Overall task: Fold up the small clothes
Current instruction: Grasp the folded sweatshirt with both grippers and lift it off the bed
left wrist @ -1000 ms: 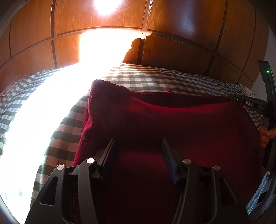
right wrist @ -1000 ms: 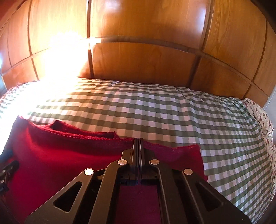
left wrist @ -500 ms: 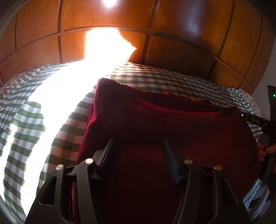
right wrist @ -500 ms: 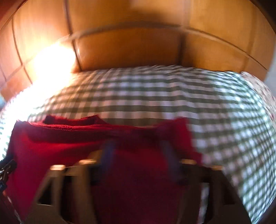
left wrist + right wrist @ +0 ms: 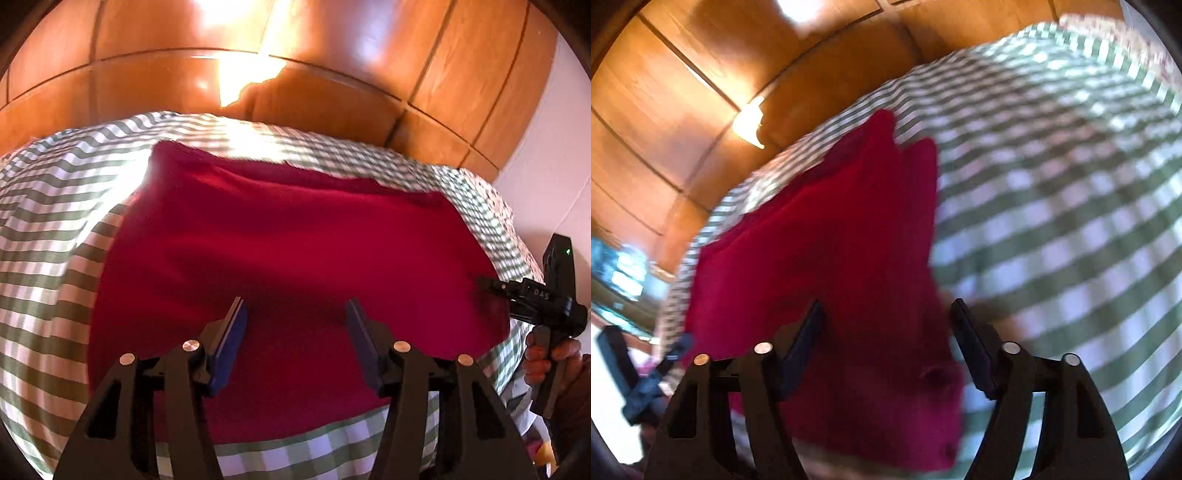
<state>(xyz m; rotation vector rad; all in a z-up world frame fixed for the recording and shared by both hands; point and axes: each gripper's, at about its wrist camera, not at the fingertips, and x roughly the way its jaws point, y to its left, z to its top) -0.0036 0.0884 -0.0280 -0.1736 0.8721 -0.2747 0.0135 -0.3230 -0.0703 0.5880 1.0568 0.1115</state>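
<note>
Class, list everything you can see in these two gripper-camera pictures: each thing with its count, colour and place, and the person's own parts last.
Red garment: one, deep red, lying folded on the bed.
Checked bedcover: one, green and white, spread under the garment.
Floral fabric: one patch, pale with small print, at the bed's far right edge.
Wooden panelling: orange-brown, behind the bed, with a sunlit patch.
Left gripper: one, black, blue pads, open over the garment.
Right gripper: one, black, open above the garment's right edge, pressing nothing.
Hand: one, holding the right gripper's handle.
</note>
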